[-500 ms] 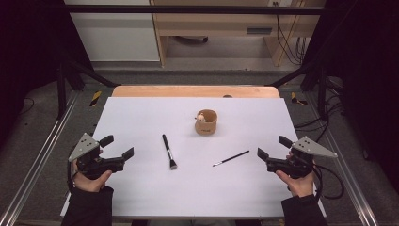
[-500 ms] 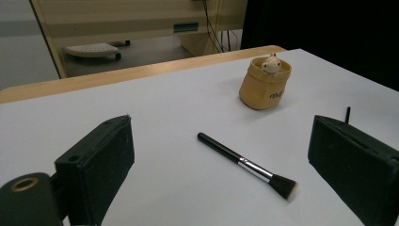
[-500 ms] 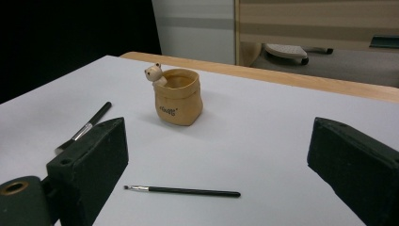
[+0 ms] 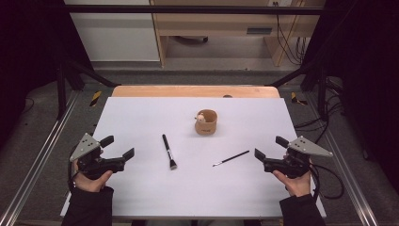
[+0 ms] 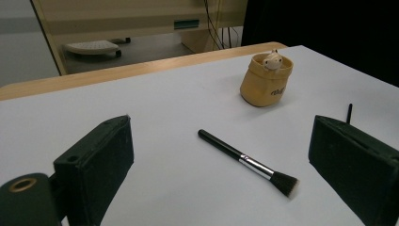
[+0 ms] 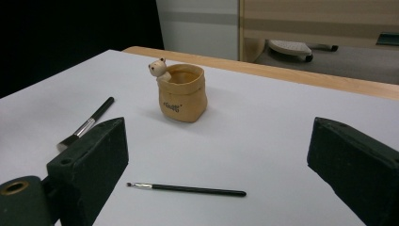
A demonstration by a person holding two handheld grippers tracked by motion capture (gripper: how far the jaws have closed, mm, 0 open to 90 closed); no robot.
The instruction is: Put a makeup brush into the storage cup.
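Observation:
A tan pot (image 4: 206, 122) with a small animal figure on its rim stands mid-table, also in the left gripper view (image 5: 266, 80) and the right gripper view (image 6: 182, 92). A thick black brush (image 4: 169, 151) (image 5: 248, 162) (image 6: 85, 126) lies left of centre. A thin black brush (image 4: 231, 158) (image 6: 186, 189) lies right of centre. My left gripper (image 4: 116, 147) (image 5: 221, 174) rests at the left edge, open, jaws wide with nothing between them. My right gripper (image 4: 269, 147) (image 6: 219, 169) sits at the right edge, open and holding nothing.
The white table top (image 4: 141, 113) has a wooden strip (image 4: 195, 91) along its far edge. Metal frame rails (image 4: 37, 155) run along both sides. Cables (image 4: 329, 174) trail off the right side. A cabinet (image 4: 211, 28) stands beyond the table.

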